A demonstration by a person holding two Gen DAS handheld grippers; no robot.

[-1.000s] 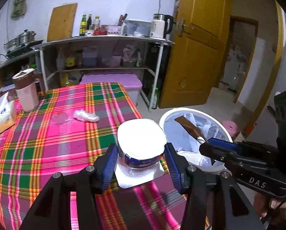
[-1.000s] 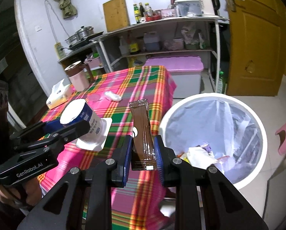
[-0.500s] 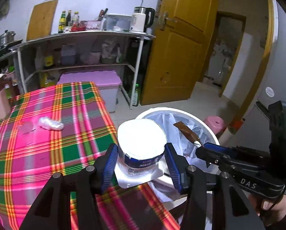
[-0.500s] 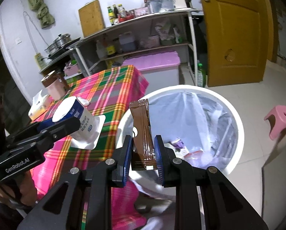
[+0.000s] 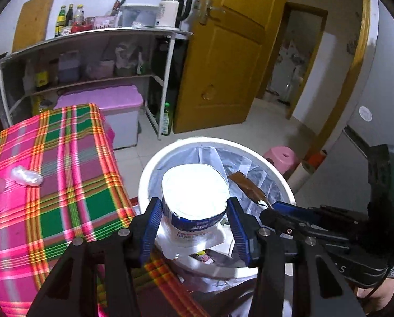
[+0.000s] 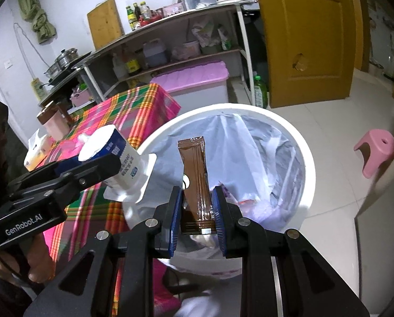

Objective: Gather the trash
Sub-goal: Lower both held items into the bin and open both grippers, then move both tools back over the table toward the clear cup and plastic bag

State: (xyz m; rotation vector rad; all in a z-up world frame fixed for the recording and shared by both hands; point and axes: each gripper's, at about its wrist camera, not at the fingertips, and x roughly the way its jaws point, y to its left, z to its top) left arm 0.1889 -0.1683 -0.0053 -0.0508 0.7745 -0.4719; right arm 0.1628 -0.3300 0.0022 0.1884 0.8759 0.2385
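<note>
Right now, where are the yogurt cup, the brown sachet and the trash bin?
yogurt cup (image 5: 195, 192): left wrist view, on its white upturned base.
brown sachet (image 6: 195, 174): right wrist view, on the middle of the wrapper.
trash bin (image 6: 309, 163): right wrist view, on its white rim at the right side.

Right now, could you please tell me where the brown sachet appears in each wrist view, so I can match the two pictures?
Left wrist view: the sachet is right of centre, over the bin, sticking out of the right tool.
Right wrist view: the sachet stands upright at centre, clamped low between the tool's blue pads, bin behind it.
Shared landmark: the pink stool on the floor beyond the bin.
</note>
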